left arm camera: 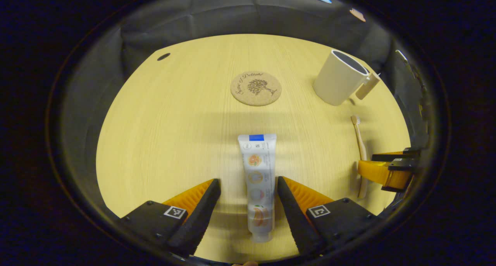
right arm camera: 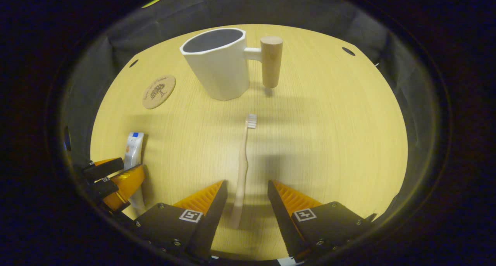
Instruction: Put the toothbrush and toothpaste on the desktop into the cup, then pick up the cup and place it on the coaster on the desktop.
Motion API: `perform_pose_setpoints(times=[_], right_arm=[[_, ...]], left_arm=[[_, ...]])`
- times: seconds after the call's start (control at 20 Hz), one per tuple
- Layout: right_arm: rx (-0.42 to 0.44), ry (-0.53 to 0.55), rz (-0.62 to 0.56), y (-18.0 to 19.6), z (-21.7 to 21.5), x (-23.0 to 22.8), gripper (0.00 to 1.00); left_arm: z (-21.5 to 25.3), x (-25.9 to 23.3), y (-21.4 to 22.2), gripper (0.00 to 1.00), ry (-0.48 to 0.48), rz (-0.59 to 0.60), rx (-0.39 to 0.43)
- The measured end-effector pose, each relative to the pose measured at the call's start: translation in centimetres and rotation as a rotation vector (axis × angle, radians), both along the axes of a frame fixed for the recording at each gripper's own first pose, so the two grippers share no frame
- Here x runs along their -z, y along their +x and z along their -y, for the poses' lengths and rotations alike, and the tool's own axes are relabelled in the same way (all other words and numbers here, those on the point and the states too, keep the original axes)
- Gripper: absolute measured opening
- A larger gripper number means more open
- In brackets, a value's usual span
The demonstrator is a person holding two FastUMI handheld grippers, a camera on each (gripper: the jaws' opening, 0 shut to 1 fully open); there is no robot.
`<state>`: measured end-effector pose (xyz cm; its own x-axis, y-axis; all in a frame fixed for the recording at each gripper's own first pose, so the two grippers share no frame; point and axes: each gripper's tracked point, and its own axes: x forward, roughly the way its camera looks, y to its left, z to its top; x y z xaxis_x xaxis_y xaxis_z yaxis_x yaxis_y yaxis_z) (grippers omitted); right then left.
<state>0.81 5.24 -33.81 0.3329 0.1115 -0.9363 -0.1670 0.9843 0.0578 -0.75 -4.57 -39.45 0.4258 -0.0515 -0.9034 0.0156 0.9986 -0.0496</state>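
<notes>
Toothpaste (left arm camera: 257, 184) lies flat on the tabletop (left arm camera: 174, 134), low in the centre of the left gripper view, its flat crimped end pointing up the frame and its cap toward the bottom. The left tool (left arm camera: 248, 204) stands wide open, one finger on each side of the tube, neither finger plainly pressing on it. The tube looks light and soft, likely to dent and slide under a squeeze; a hold across the firmer lower half near the cap seems safest.

In the right gripper view the toothbrush (right arm camera: 242, 169) lies lengthwise at lower centre, bristles toward the top, handle end between the fingers of the right tool (right arm camera: 246, 204), which is also spread apart with nothing gripped. The brush looks thin, stiff and light, lying low on the wood, so the fingers would probably need to close on the sides of the handle close to the surface.

The cup (right arm camera: 217, 62), at upper centre there, stands upright and empty, with a wooden peg handle on its right; it appears rigid and breakable. The coaster (left arm camera: 255, 88), a cork disc at upper centre of the left gripper view, carries a tree motif and curved script too small to read. The tube's print shows fruit pictures; its wording is illegible.
</notes>
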Motion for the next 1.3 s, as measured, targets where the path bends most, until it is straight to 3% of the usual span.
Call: perform_pose_setpoints(times=[0.15,0.5,0.55,0.6,0.7,0.75,0.8,0.85,0.95,1.0,1.05,1.1,1.2,1.3], right_arm=[[-0.02,-0.052,-0.077,-0.4,0.0,0.2,0.71],[0.05,-0.067,-0.167,0.0,-0.2,0.3,0.74],[0.05,-0.072,-0.167,-0.5,0.0,0.4,0.7],[0.045,-0.073,-0.168,-0.5,0.0,0.1,0.59],[0.03,-0.077,-0.173,-0.6,0.1,0.2,0.59],[0.031,-0.068,-0.168,-0.4,0.0,0.3,0.59],[0.067,-0.069,-0.167,-0.7,0.2,-0.2,0.41],[0.071,-0.063,-0.159,-0.6,0.1,0.4,0.22],[0.043,-0.069,-0.149,-0.7,0.2,-0.2,0.22],[0.067,-0.059,-0.155,-0.8,0.1,0.1,0.13],[0.062,-0.058,-0.144,-0.6,0.1,0.1,0.04],[0.054,-0.058,-0.149,-0.6,0.1,0.2,0.04],[0.042,-0.047,-0.13,-0.6,0.1,0.0,0.03],[0.058,-0.027,-0.122,-0.5,0.1,0.0,0.03]], left_arm=[[0.1,-0.1,0.4,0.99,0.011,0.002,0.003],[0.5,-0.2,0.6,0.96,0.016,0.001,0.016],[0.6,0.0,0.7,0.95,0.013,0.005,0.024],[0.5,0.0,0.7,0.88,0.015,0.003,0.029],[0.7,-0.2,0.8,0.71,0.02,-0.002,0.031],[0.8,-0.2,0.9,0.71,0.023,0.006,0.038],[0.8,-0.1,0.9,0.49,0.023,0.002,0.028],[1.0,0.1,1.1,0.49,0.023,0.0,0.032],[1.0,0.1,1.0,0.49,0.022,-0.004,0.033],[1.0,0.1,1.2,0.42,0.023,-0.012,0.027],[1.1,0.0,1.1,0.43,0.018,-0.011,0.028],[0.9,-0.1,1.0,0.33,0.019,-0.023,0.021],[0.8,0.0,0.8,0.24,0.017,-0.019,0.006],[0.9,0.1,0.8,0.22,0.018,-0.016,0.007]])
